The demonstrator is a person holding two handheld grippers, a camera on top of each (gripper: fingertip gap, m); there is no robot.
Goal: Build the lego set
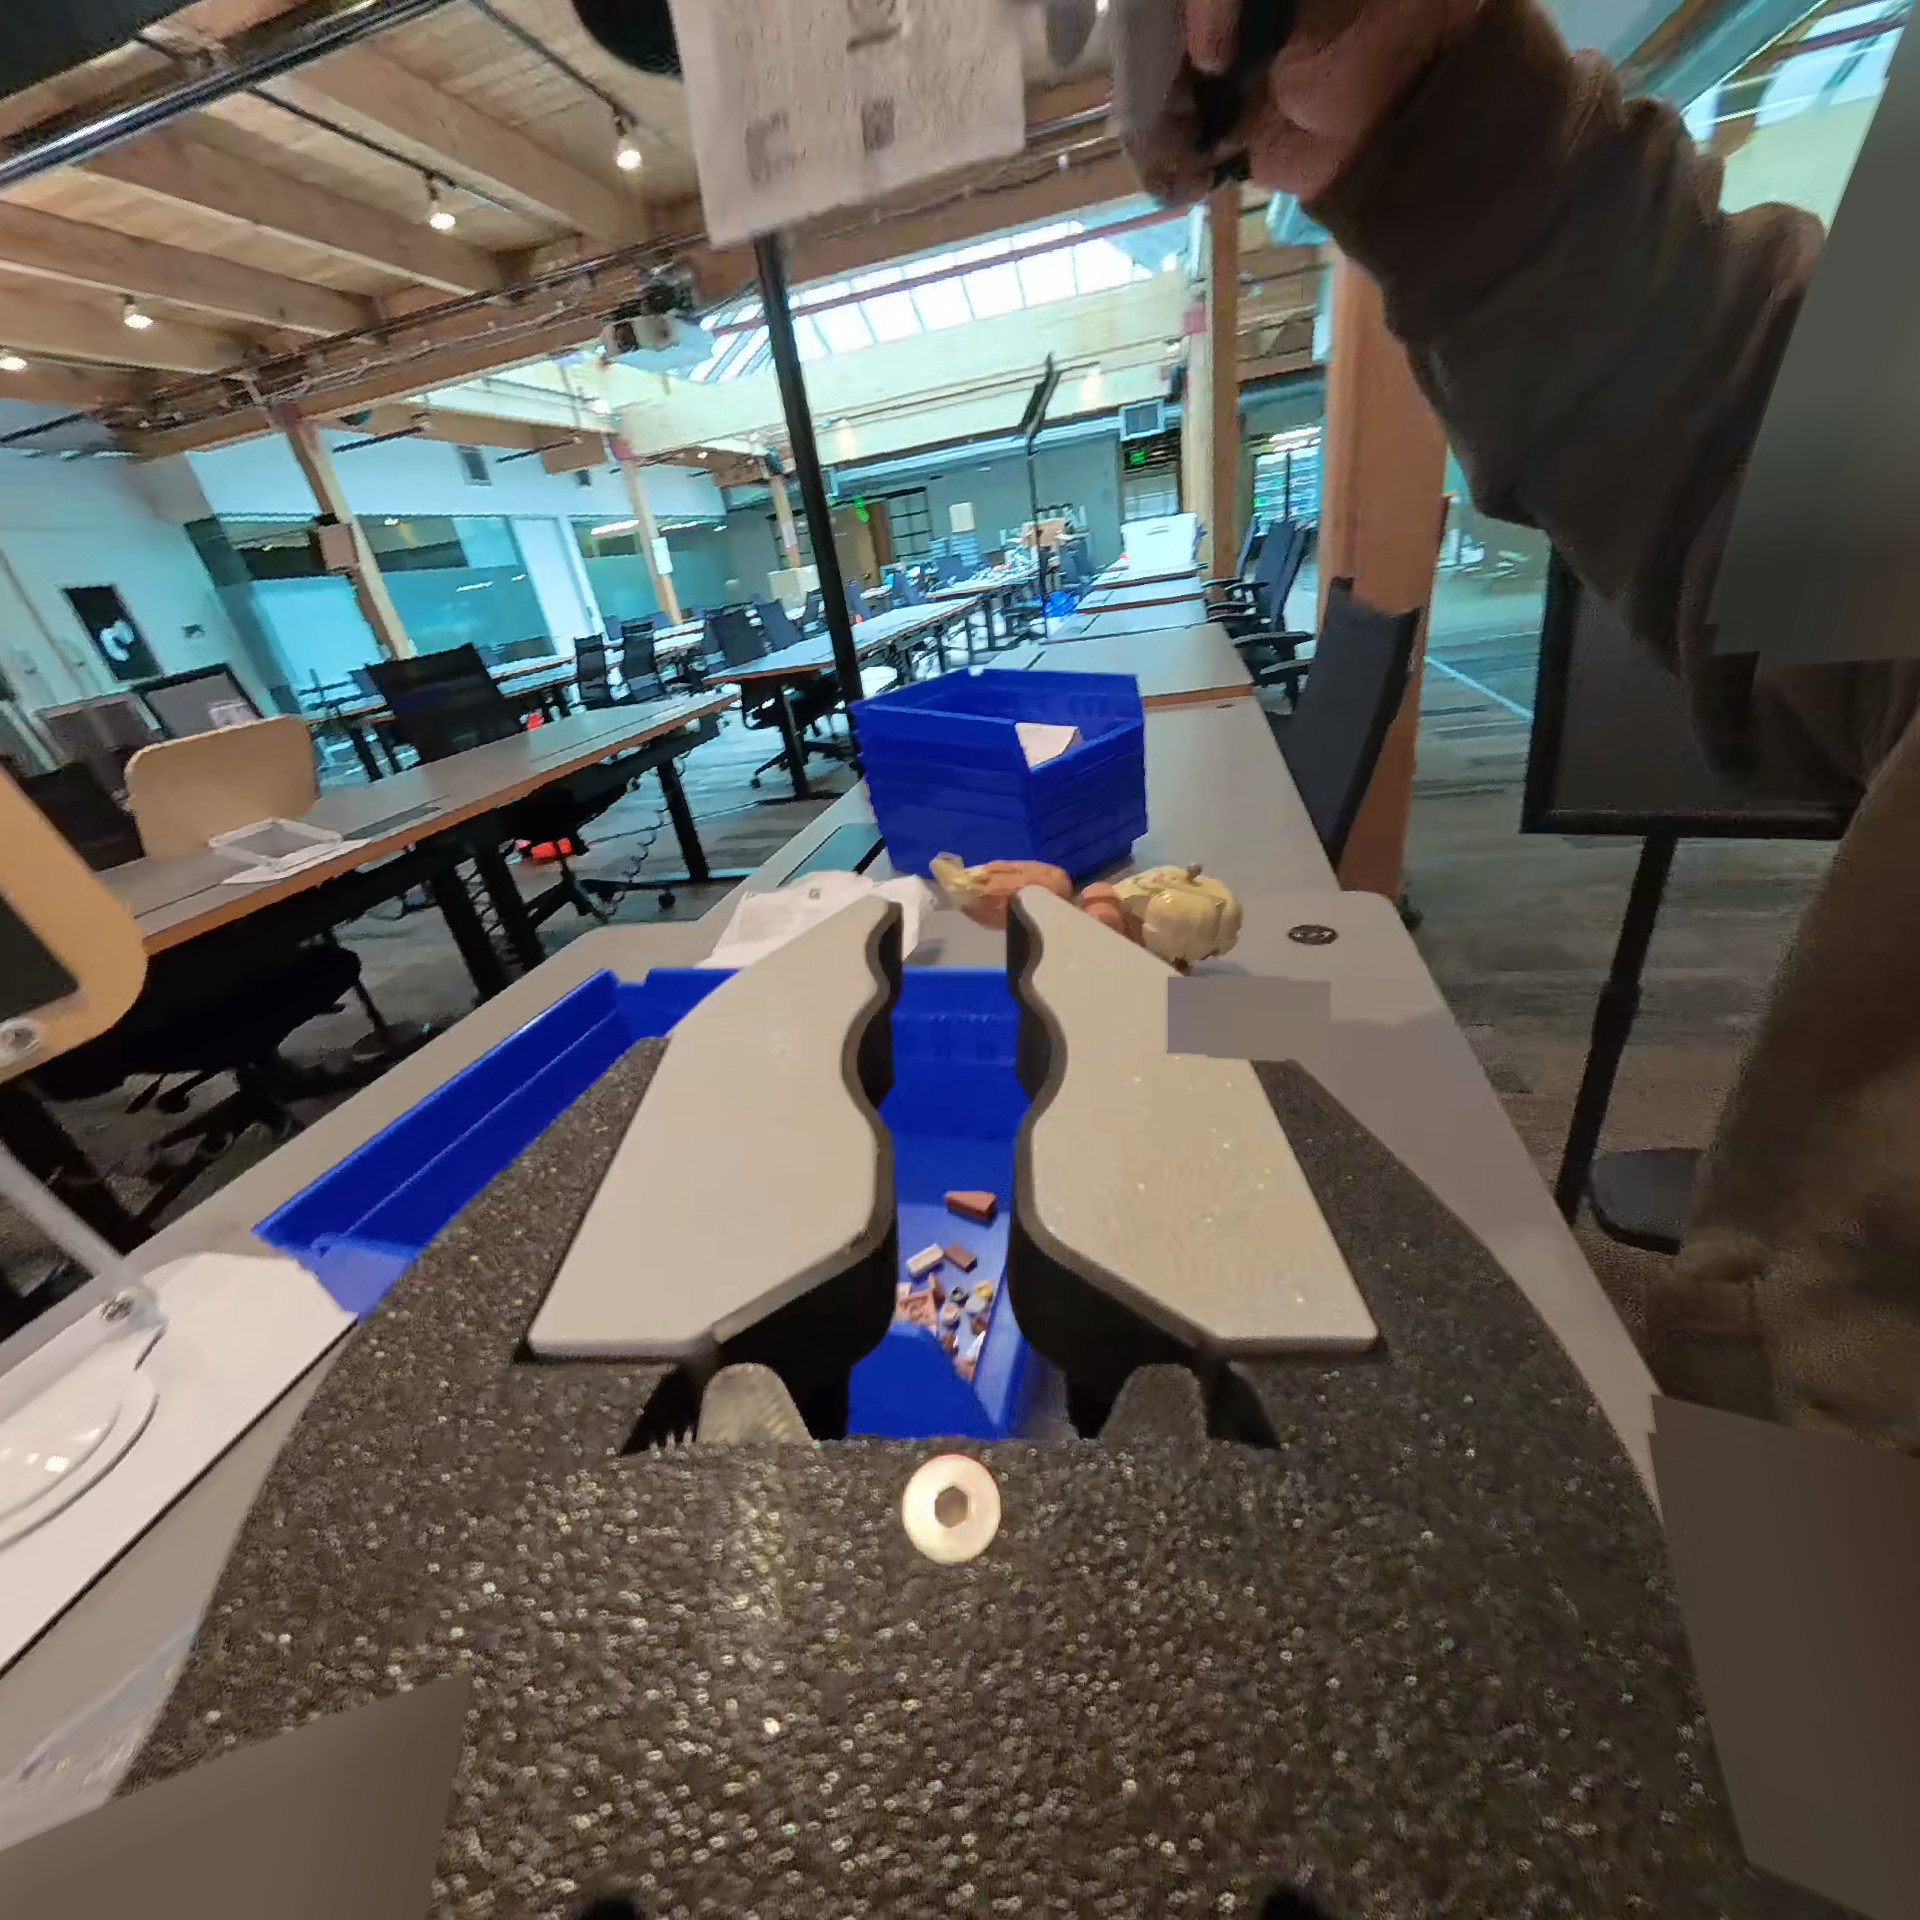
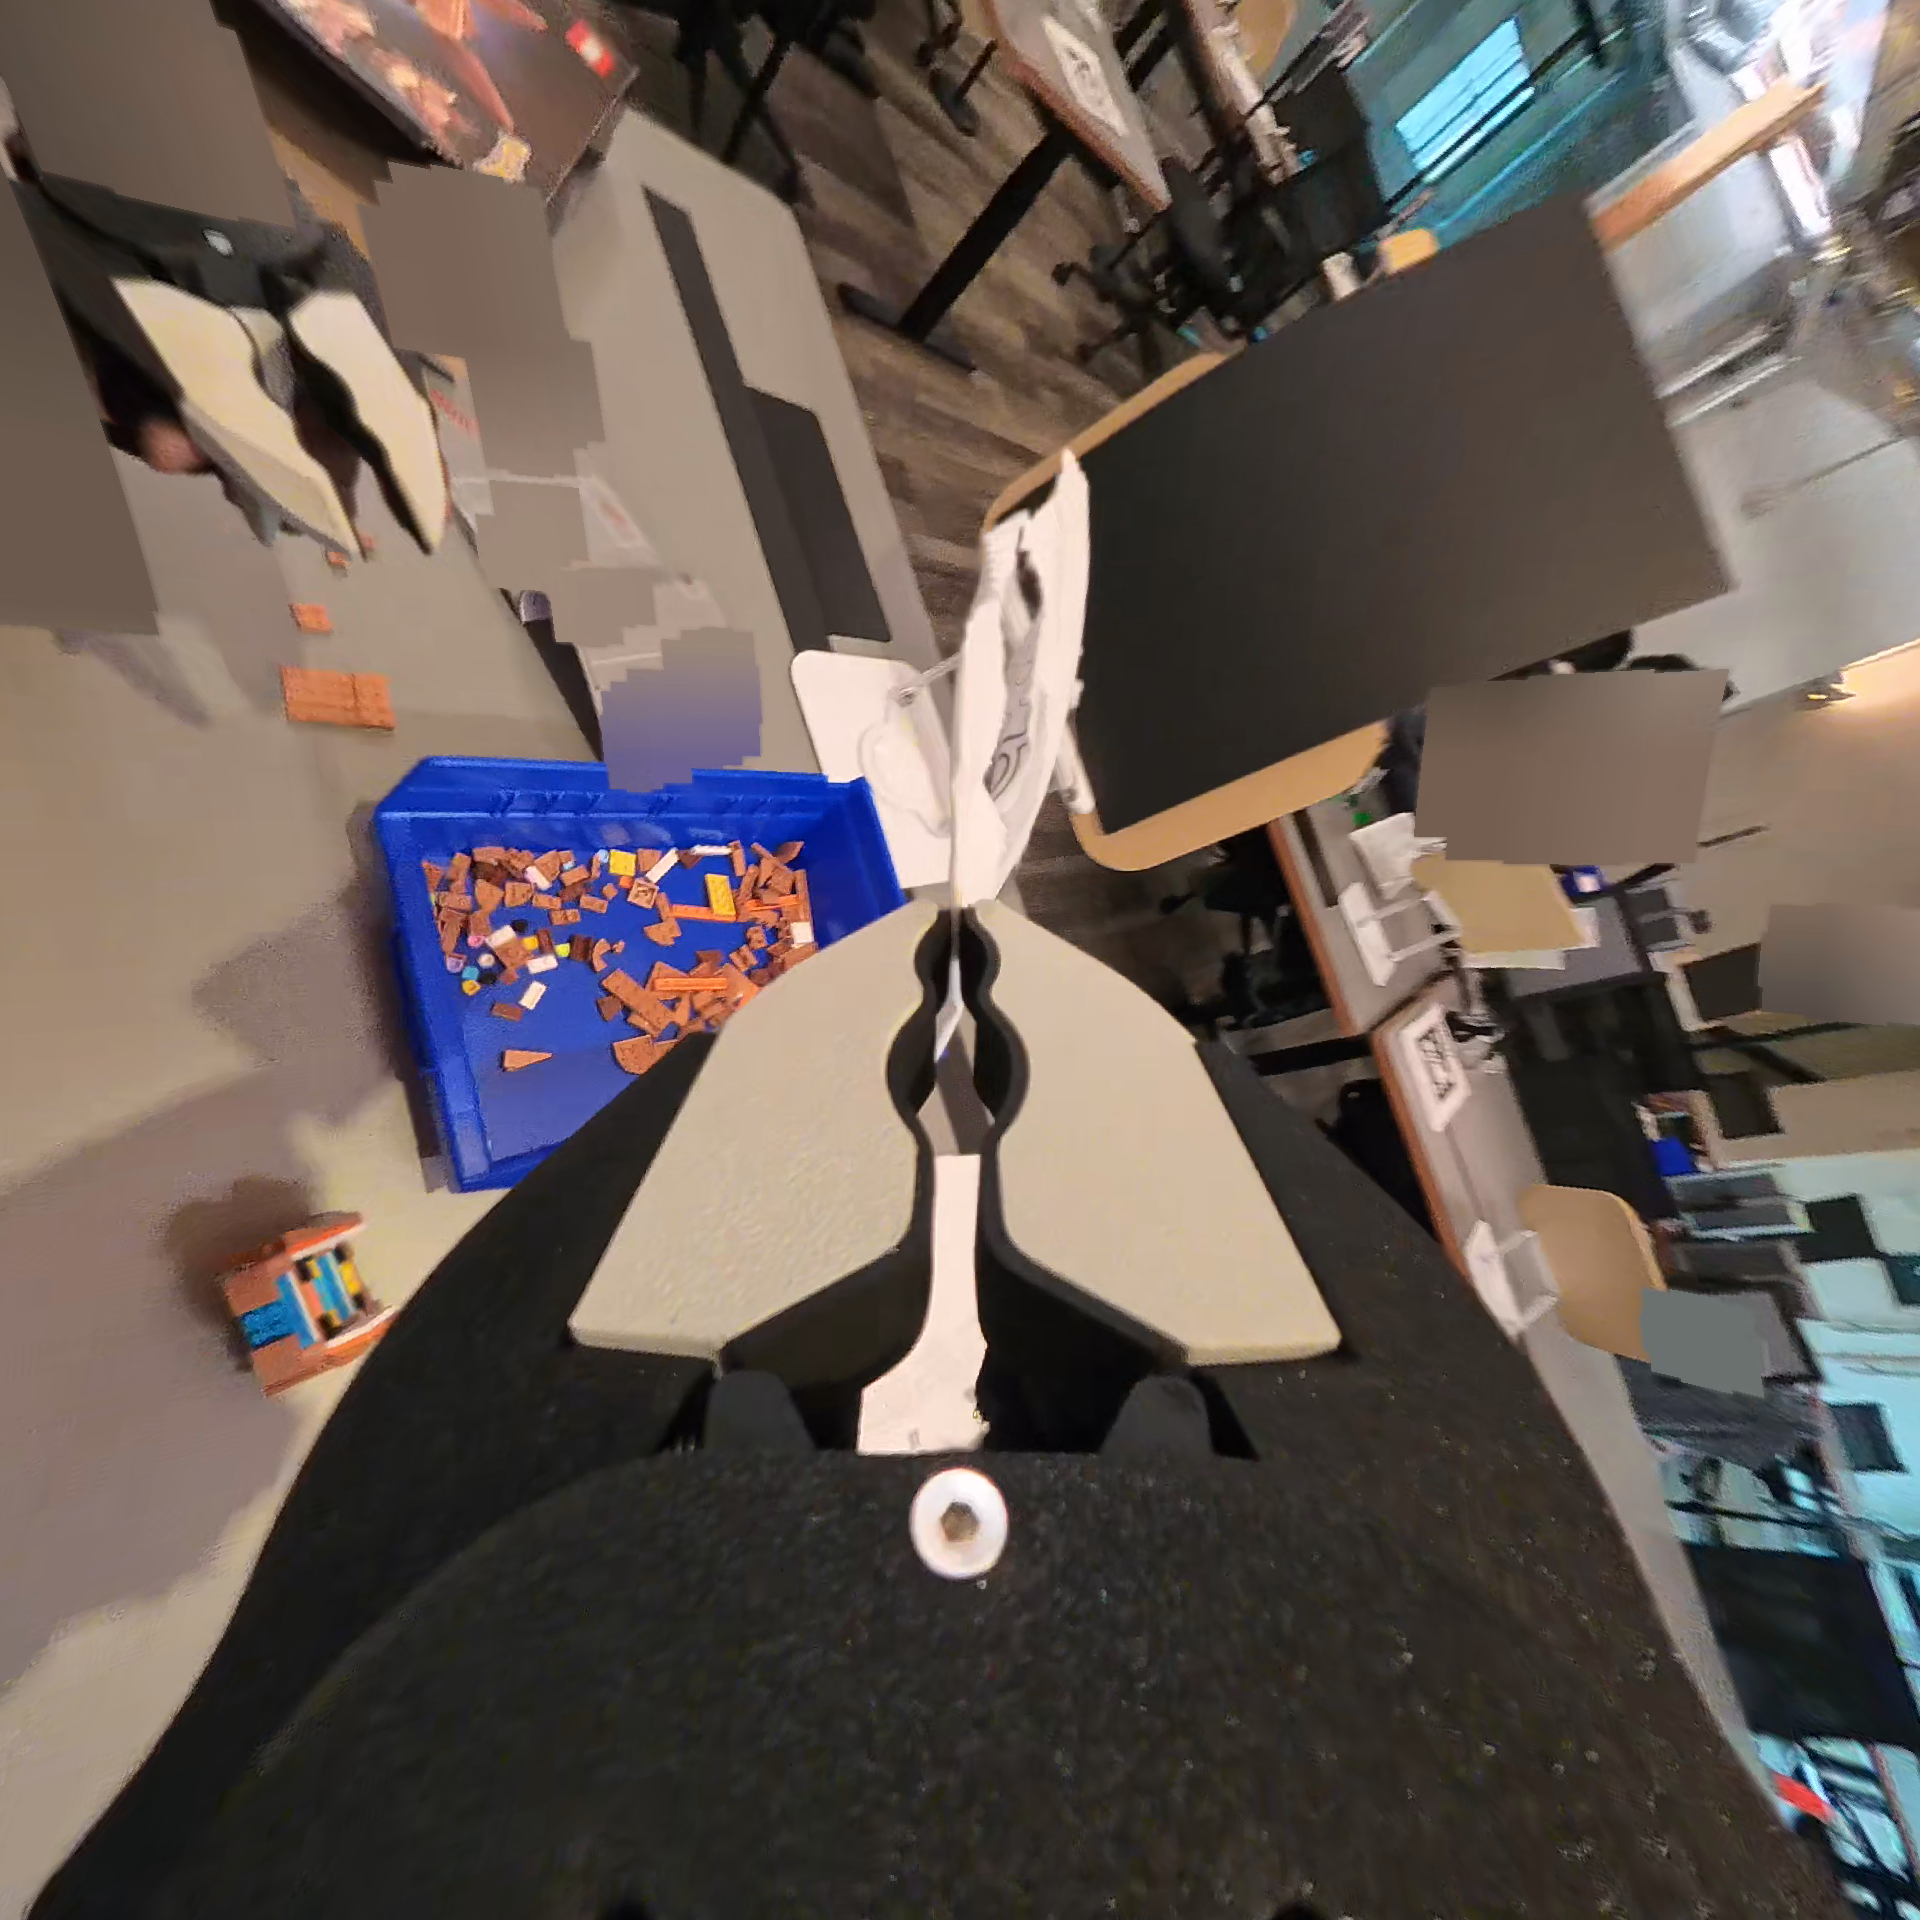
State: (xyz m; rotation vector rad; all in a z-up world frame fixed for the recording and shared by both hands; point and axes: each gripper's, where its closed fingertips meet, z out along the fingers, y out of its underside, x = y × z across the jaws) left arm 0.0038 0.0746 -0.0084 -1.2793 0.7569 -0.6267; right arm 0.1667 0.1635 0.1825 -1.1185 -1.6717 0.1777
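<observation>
My left gripper (image 1: 956, 914) is open and empty, hovering over a blue bin (image 1: 447, 1132) with loose brown, tan and white Lego pieces (image 1: 951, 1288) showing between its fingers. It also shows in the right wrist view (image 2: 395, 540), above the table at the upper left. My right gripper (image 2: 958, 914) is shut on a thin white printed sheet (image 2: 997, 727), seen edge-on. That sheet (image 1: 862, 104) hangs high in the left wrist view beside a person's hand (image 1: 1351, 104). The bin (image 2: 436, 1091) holds several mostly brown pieces (image 2: 623, 935).
A small brown, blue and white Lego build (image 2: 301, 1299) and an orange plate (image 2: 338, 698) lie on the grey table. Tan and brown Lego models (image 1: 1184, 909) and a stack of blue bins (image 1: 997, 769) stand beyond the bin. A black pole (image 1: 810, 520) rises behind. About 25 cm separates my left fingertips from my right.
</observation>
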